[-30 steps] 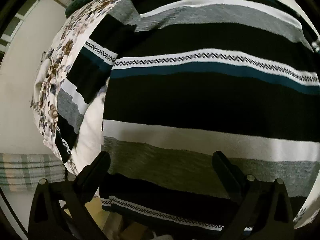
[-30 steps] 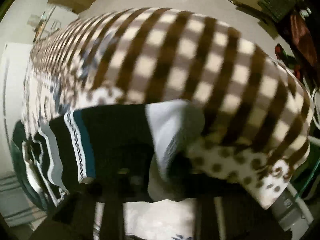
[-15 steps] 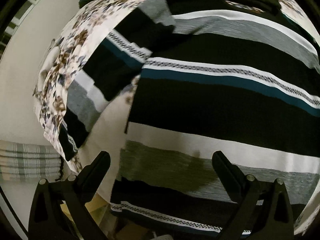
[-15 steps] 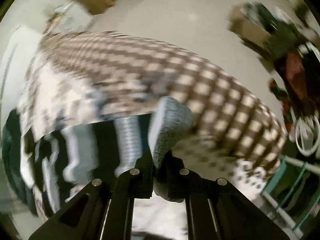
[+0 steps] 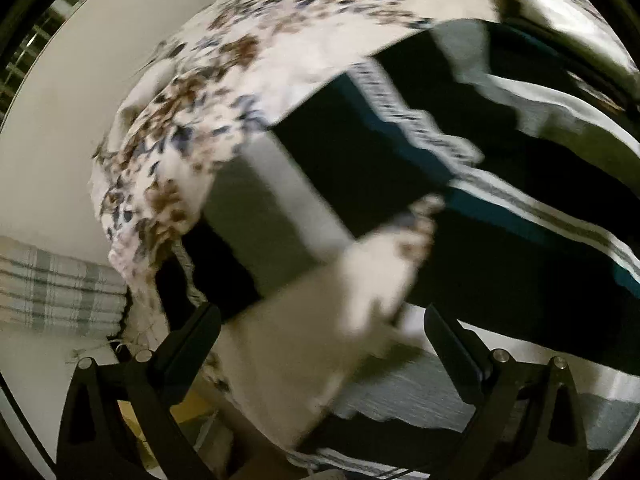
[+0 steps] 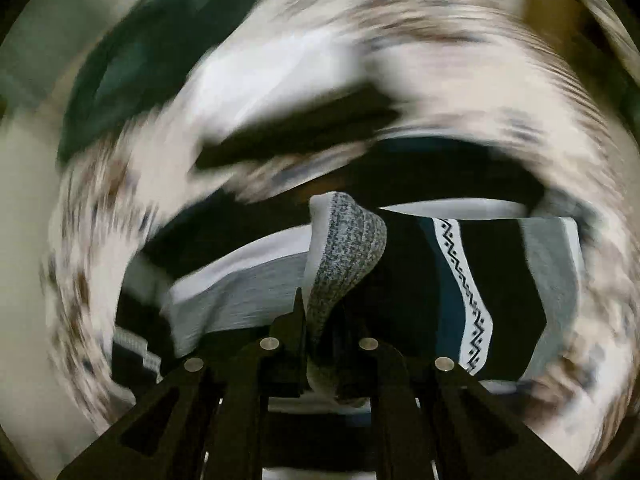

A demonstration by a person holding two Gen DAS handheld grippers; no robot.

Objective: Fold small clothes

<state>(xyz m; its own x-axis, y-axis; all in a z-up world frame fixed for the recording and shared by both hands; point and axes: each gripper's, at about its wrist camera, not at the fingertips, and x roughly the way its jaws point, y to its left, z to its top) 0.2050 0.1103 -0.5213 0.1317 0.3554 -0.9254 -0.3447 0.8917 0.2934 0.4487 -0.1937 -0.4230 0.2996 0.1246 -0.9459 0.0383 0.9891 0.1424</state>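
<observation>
One striped garment (image 6: 348, 280), two grippers, right (image 6: 320, 344) clamped

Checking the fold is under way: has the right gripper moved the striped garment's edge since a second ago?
Yes. The right gripper, shut on the striped garment, has swung it over the floral sheet, now motion-blurred.

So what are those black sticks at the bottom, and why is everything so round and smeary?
Those sticks are the fingers of two grabbing tools a person holds, one per hand. A tiny wide camera sits on each tool, which bends the picture round. The smear comes from fast movement. One picture looks along the left gripper: its fingers stand apart, holding nothing, above a striped sweater lying on a flowery sheet. The other looks along the right gripper, pinched shut on a grey part of that sweater, lifting it to fold.
</observation>
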